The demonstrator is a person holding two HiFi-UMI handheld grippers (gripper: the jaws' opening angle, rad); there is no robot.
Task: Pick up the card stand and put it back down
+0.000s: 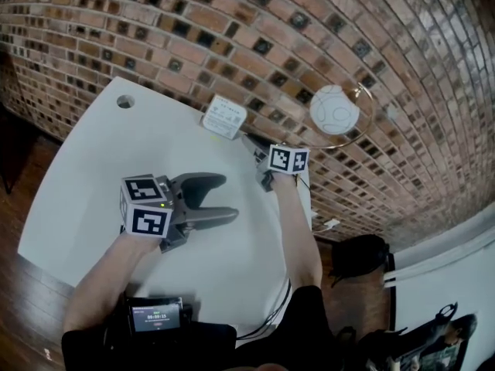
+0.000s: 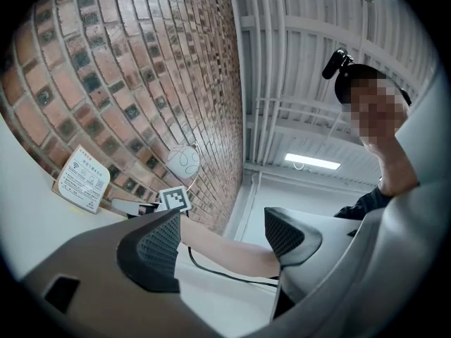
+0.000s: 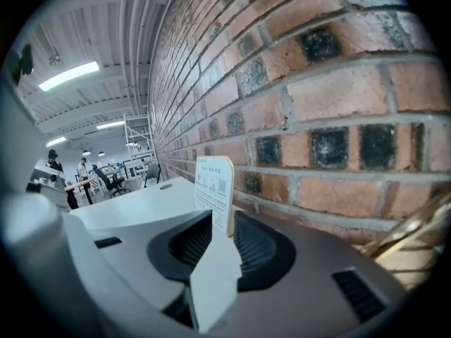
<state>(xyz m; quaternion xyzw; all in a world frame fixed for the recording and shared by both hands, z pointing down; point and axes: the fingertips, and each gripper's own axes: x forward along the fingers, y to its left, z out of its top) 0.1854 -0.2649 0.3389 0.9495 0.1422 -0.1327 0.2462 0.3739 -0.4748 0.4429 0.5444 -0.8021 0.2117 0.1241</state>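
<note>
Card stand (image 1: 224,117) carrier: a white table (image 1: 93,199), its near edge at the person's body.
Near edge: a small screen device (image 1: 157,315) sits at the person's front, below the table's rim.
Left gripper (image 1: 226,198): held over the table's middle, jaws wide apart with nothing between them.
Right gripper (image 1: 254,144): held toward the far right corner and aimed at the card stand, jaws partly apart, pads pressing on nothing.
Card stand place: upright at the table's far edge, against the brick wall (image 1: 232,22), just past the right gripper's tips and in line with their gap.
Beyond: a white globe lamp (image 1: 334,109) by the wall.
</note>
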